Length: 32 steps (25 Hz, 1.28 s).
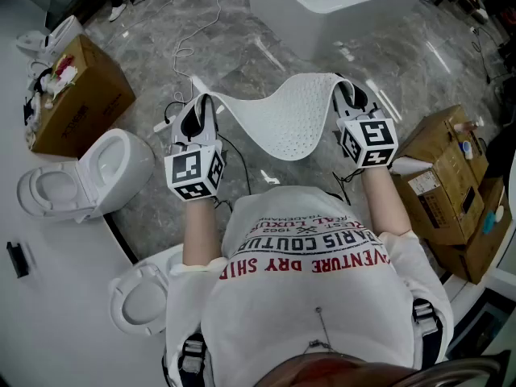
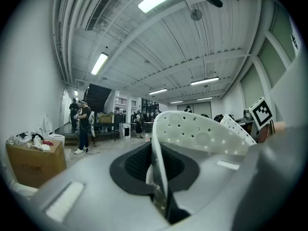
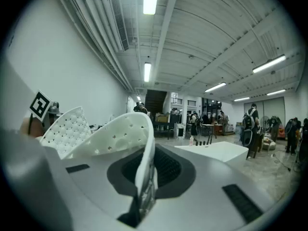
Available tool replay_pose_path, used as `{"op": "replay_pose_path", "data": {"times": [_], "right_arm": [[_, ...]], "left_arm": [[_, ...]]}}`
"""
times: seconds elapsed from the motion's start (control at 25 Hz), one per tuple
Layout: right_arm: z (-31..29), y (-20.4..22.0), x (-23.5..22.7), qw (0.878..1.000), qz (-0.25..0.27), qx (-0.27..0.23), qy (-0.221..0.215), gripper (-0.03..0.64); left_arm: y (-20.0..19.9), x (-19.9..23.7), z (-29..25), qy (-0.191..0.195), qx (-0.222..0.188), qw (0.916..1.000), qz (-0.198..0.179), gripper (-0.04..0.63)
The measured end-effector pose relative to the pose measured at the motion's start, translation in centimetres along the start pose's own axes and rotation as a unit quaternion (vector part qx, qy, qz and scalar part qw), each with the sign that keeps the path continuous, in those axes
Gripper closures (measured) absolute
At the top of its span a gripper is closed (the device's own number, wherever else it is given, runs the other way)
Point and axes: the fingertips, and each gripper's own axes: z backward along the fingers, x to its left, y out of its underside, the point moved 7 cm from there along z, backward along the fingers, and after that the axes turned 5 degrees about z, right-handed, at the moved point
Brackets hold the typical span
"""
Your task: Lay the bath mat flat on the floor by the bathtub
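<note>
Head view: open grey floor (image 1: pixel 242 55) runs from mid-frame to the bathtub (image 1: pixel 334 6) at top centre. I hold the bath mat (image 1: pixel 286 119) sagging mid-frame above it, with the left gripper (image 1: pixel 203 107) and right gripper (image 1: pixel 345 91) each clamped tight on an end edge.

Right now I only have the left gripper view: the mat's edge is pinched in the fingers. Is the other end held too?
Observer: Yes. The right gripper view shows the right gripper shut on the opposite edge of the bath mat.
Operator: Is the mat down yet?
Observer: No. In the head view it sags in the air between the left gripper and the right one, above the grey floor.
Operator: Where is the tub?
Observer: The white bathtub stands ahead of the person, beyond the mat.
</note>
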Motion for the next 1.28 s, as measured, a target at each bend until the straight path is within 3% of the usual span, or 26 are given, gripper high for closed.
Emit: {"op": "replay_pose_path", "data": {"times": [0.44, 0.76, 1.04, 1.28], "right_arm": [[-1.4, 0.1, 0.4, 1.0, -0.006, 0.005, -0.009, 0.604], [-3.0, 1.4, 1.6, 0.999, -0.014, 0.031, -0.018, 0.604], [-7.5, 2.6, 2.0, 0.997, -0.022, 0.058, -0.054, 0.604], [-14.7, 3.2, 0.6, 0.995, -0.033, 0.057, -0.08, 0.604]], "left_arm": [[0.0, 1.5, -0.6, -0.001, -0.005, 1.0, 0.005, 0.575], [2.3, 3.7, 0.4, -0.01, 0.02, 0.9994, 0.028, 0.576], [3.7, 6.7, 0.2, -0.055, 0.033, 0.9968, 0.049, 0.576], [3.6, 9.7, -4.1, -0.085, 0.04, 0.9944, 0.048, 0.576]]}}
